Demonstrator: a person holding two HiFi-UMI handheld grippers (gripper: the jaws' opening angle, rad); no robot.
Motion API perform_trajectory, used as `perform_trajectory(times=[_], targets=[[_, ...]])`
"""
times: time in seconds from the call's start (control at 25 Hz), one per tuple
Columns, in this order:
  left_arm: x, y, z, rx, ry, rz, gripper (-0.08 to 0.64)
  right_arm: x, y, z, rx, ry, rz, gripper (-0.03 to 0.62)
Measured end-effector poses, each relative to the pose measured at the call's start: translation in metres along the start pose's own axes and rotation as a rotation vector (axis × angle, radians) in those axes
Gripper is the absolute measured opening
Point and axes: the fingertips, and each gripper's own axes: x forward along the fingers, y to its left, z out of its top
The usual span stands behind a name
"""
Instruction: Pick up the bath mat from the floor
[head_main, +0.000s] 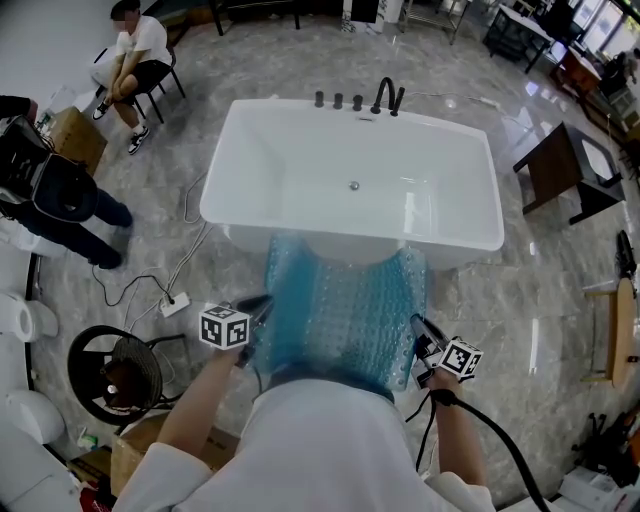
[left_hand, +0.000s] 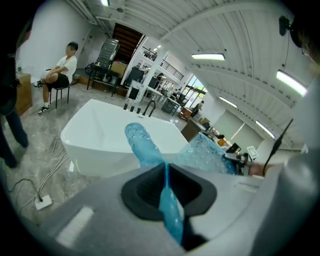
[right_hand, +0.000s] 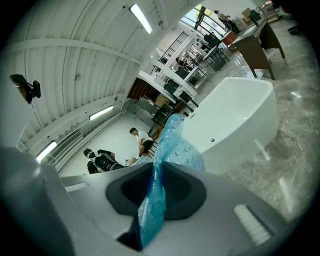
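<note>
The bath mat (head_main: 342, 310) is translucent blue with bubbles, and it hangs spread between my two grippers in front of the white bathtub (head_main: 300, 180). My left gripper (head_main: 262, 305) is shut on the mat's left edge. In the left gripper view the mat (left_hand: 167, 200) is pinched between the jaws and stretches away to the right. My right gripper (head_main: 418, 328) is shut on the mat's right edge. Its own view shows the mat (right_hand: 155, 195) clamped on edge between the jaws. The mat's far end droops toward the tub's near rim.
A seated person (head_main: 135, 55) is at the back left and another person (head_main: 55, 190) bends over at the left. A power strip and cable (head_main: 172, 303) lie on the marble floor. A black round stool (head_main: 115, 370) stands near left, dark tables (head_main: 560, 170) at right.
</note>
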Motion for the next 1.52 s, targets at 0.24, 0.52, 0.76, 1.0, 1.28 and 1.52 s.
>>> perform_trajectory(times=[0.24, 0.52, 0.76, 1.0, 1.28, 1.52], targets=[[0.006, 0.001, 0.013, 0.013, -0.001, -0.002, 0.031, 0.009, 0.002, 0.011, -0.015, 0.014, -0.002, 0.057], [0.007, 0.001, 0.016, 0.023, -0.001, -0.003, 0.031, 0.009, 0.003, 0.018, -0.028, 0.014, -0.002, 0.057], [0.010, 0.002, 0.020, 0.024, 0.000, -0.002, 0.031, 0.011, 0.000, 0.021, -0.035, 0.025, -0.011, 0.057], [0.010, 0.000, 0.021, 0.027, 0.004, -0.001, 0.031, 0.012, 0.009, 0.026, -0.053, 0.023, 0.001, 0.057], [0.010, 0.000, 0.015, 0.020, 0.003, 0.002, 0.031, 0.009, 0.002, 0.023, -0.051, 0.032, -0.001, 0.057], [0.011, 0.000, 0.013, 0.017, 0.001, 0.003, 0.031, 0.009, 0.004, 0.021, -0.041, 0.037, 0.007, 0.057]])
